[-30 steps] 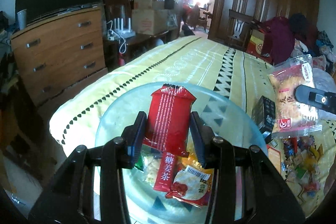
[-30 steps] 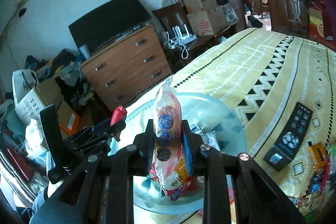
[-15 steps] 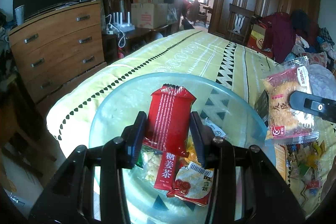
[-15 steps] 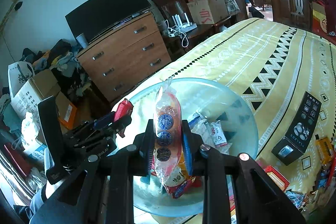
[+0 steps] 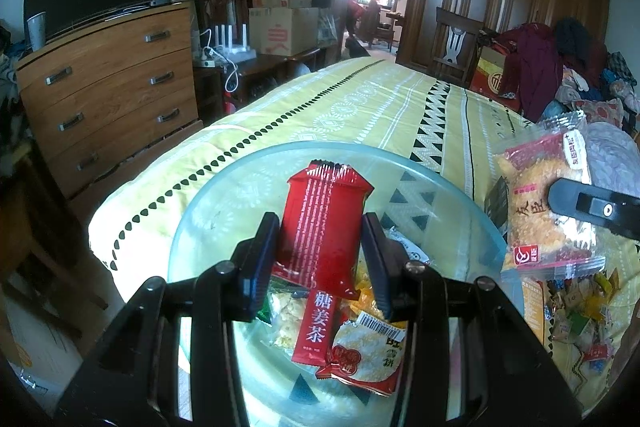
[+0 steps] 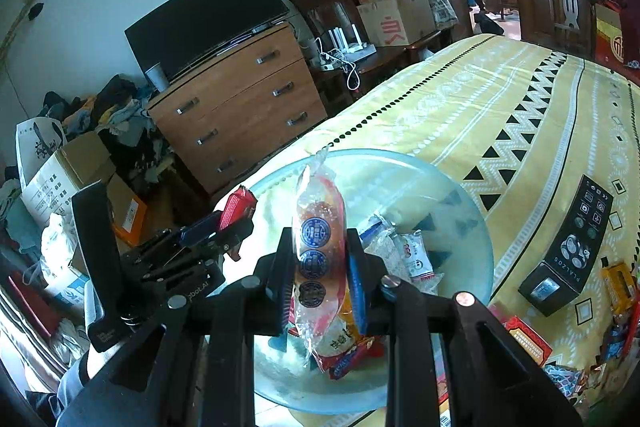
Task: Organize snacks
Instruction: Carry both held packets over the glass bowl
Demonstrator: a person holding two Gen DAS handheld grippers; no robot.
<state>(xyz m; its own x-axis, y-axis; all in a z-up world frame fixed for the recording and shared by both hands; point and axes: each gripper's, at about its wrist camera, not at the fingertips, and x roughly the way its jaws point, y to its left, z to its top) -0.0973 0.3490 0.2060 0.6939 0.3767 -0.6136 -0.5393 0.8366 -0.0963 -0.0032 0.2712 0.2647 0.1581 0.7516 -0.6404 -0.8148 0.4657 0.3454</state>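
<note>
**Mia:** Both grippers have dropped closer to the bowl since a moment ago. The bowl looks bigger now, and it sits under both snacks.

**Ben:** What are the jaws doing?

**Mia:** The left gripper (image 5: 322, 241) has its jaws pinching a shiny red snack packet (image 5: 324, 223), which stands upright between them. The right gripper (image 6: 318, 273) has its jaws pinching a clear plastic bag of orange snack with blue round stickers (image 6: 318, 243). That one stands up too.

**Ben:** Where are the snacks going?

**Mia:** Into the big round pale-blue glass bowl (image 5: 208, 211). It sits on the bed with the yellow patterned cover (image 5: 360, 107), close to the corner. Some snacks lie in it already, like a long red stick packet with white writing (image 5: 316, 327).

**Ben:** So which step is this?

**Mia:** I think it is the drop-off. Both snacks hang over the bowl. Next the jaws need to spread so the packets fall in. They should be low, so nothing bounces out.

**Ben:** How are the grippers held?

**Mia:** Both point forward and tip down a bit toward the bowl. The left one comes in from the bowl's left side, and the right one sits just beside it. A loose pile of small sweets (image 5: 580, 311) waits on the bed to the right, near a black box with white pictures (image 6: 568, 251).
</note>
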